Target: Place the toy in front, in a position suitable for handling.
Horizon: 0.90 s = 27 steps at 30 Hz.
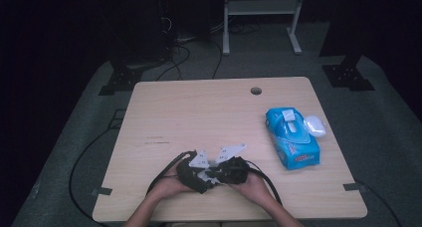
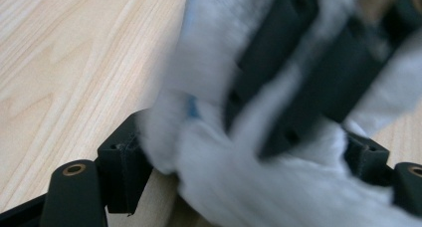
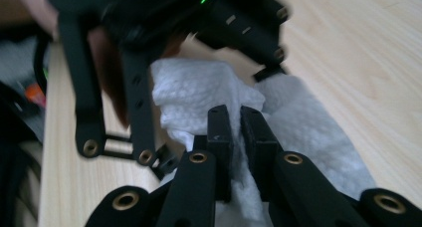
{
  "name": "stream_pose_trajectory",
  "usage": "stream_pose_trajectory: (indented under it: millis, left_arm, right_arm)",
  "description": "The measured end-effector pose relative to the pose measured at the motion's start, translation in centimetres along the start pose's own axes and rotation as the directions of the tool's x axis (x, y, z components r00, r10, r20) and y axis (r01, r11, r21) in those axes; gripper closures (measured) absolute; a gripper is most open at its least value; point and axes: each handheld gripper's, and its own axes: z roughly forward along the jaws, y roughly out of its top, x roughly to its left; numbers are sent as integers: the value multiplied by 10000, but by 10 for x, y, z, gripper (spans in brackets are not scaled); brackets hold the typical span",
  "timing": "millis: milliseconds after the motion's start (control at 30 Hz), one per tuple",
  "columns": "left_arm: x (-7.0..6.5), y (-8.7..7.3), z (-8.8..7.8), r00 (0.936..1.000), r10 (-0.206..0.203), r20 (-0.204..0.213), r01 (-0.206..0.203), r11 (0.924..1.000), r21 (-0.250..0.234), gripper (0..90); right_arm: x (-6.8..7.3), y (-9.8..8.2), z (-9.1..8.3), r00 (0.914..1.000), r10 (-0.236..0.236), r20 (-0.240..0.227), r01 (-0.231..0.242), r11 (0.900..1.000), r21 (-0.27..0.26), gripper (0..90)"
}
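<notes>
Wipe (image 3: 199,100), white, one sheet as far as I can tell, sits low-centre on the desk (image 1: 209,107) betw. my two hand-held grippers, close to the near edge; in the high view it's mostly hidden under the tools.

Left hand-held gripper (image 1: 195,173): in its own view the jaws stand wide with the white sheet bunched betw. them, jaw tips at either side of it; can't tell if the pads press on it, pic is blurred; the other gripper's black jaws cross in front.

Right hand-held gripper (image 3: 238,121): jaws drawn nearly together, clenched on a fold of the wipe, which spreads out past the tips onto the wood; the left tool's frame hangs just beyond, green light on it.

Edges & room: both hands come over the near edge, the grippers touching or almost so; far half of the desk is bare wood, left side too; cable hole (image 1: 256,90) near the far edge, right of centre; right side is taken up by the blue wipes pack (image 1: 293,137), lying flat, well apart from the grippers, near the right edge but fully on; a small white object (image 1: 315,126) sits against the pack's right side, can't tell what.

Count: 2 grippers, 1 wipe in hand, 1 pack, 1 white object, 1 hole; cables trail off the near-left and near-right edges.
</notes>
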Motion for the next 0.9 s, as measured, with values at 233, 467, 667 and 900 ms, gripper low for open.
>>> stream_pose_trajectory:
  millis: [233, 467, 667, 900]
  left_arm:
    - [-1, 0, -1, 10000, -5, -20, 5, 10000, 19, 235]
    - [0, 0, 0, 10000, -41, -16, 41, 10000, -38, 235]
    - [-1, 0, 0, 10000, -32, -26, 32, 10000, -1, 236]
    - [-1, 0, 0, 10000, -56, -17, 56, 10000, -7, 236]
  right_arm:
    - [-6, 3, 2, 9974, 377, 618, -374, 9993, -52, 832]
    - [-24, -7, -13, 9872, 1086, 1164, -1081, 9941, -112, 834]
    - [-17, -1, -3, 9942, 659, 851, -664, 9978, 26, 835]
    - [-30, -10, -20, 9833, 1280, 1296, -1275, 9918, -123, 837]
